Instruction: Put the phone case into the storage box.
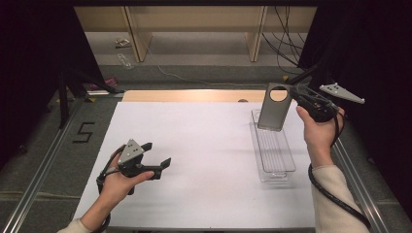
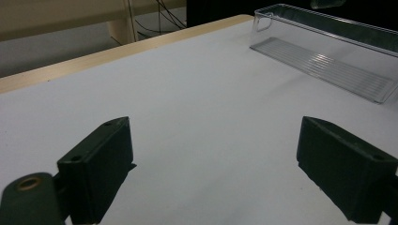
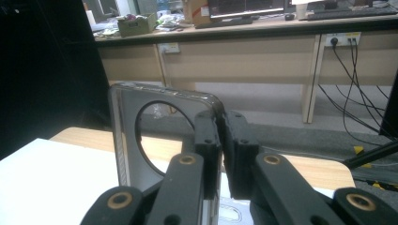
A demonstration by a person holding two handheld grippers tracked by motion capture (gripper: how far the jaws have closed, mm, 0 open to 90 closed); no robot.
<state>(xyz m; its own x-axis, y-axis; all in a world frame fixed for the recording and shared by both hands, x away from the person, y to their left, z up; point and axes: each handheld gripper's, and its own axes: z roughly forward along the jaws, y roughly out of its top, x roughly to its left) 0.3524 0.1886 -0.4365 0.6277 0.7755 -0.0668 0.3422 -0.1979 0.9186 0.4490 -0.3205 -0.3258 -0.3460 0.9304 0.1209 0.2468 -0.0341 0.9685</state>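
Gripping phone case, right tool; high view: above tray.

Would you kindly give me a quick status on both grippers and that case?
Left gripper open, idle above the white table. Right gripper shut on grey phone case, held upright over the clear tray. Nothing in the way.

A: What lies beyond the white-topped table?
B: Grey carpeted floor, a long beige wooden bench, dark curtains at both sides, loose black cables.
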